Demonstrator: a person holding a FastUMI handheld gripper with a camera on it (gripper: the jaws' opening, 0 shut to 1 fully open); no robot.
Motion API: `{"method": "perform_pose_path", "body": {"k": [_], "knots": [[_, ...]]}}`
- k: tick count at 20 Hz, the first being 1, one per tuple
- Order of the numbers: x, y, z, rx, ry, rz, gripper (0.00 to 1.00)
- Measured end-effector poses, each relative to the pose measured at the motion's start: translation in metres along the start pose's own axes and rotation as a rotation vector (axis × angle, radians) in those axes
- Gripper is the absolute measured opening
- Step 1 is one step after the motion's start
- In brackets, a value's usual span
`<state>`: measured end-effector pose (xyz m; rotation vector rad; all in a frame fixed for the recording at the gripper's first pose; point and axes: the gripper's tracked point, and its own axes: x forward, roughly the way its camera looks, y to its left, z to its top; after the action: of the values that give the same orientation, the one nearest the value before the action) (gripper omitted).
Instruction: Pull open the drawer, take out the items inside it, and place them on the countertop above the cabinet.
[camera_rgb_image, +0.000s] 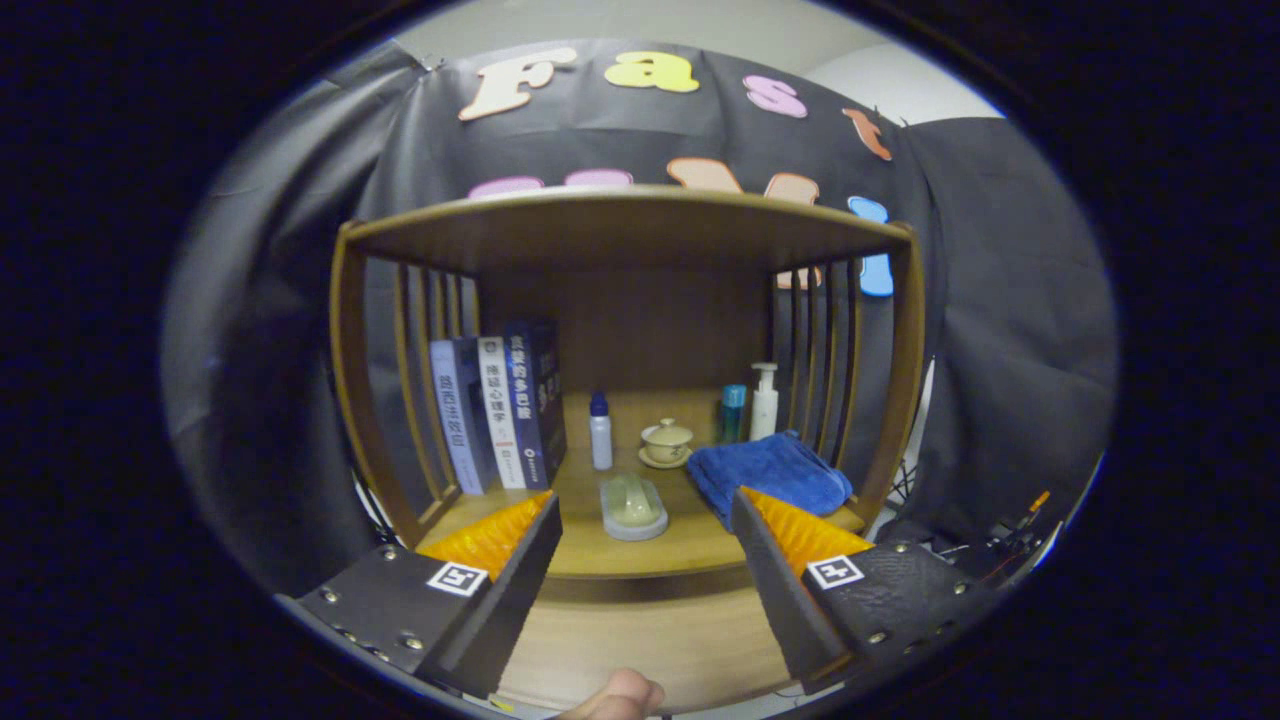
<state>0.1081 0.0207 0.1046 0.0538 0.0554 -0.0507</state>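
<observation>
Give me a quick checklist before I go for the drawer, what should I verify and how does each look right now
1. Fingers apart: ok, the gripper is open and holds nothing.
2. Drawer handle located: cannot tell.
3. Drawer opened: cannot tell from here.
4. Free space on the countertop: ok, bare wood left of the soap dish.
5. Things to avoid when placing: ok, the blue towel, lidded cup and small bottle sit beyond the fingers, apart from each other.
6. Books stable: ok, upright against the left slats.
</observation>
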Motion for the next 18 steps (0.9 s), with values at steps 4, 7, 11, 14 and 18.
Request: {"method": "perform_pose_path", "body": {"k": [4, 7, 11, 14, 18], "knots": [[-0.052, -0.006, -0.013, 0.028, -0.037, 0.022, 1.00], [-0.083, -0.015, -0.029, 0.032, -0.051, 0.029, 1.00], [-0.117, -0.024, -0.054, 0.020, -0.079, 0.026, 1.00], [-0.133, -0.023, -0.091, 0.005, -0.062, 0.050, 1.00], [-0.132, -0.021, -0.156, -0.026, -0.009, 0.083, 1.00]]}}
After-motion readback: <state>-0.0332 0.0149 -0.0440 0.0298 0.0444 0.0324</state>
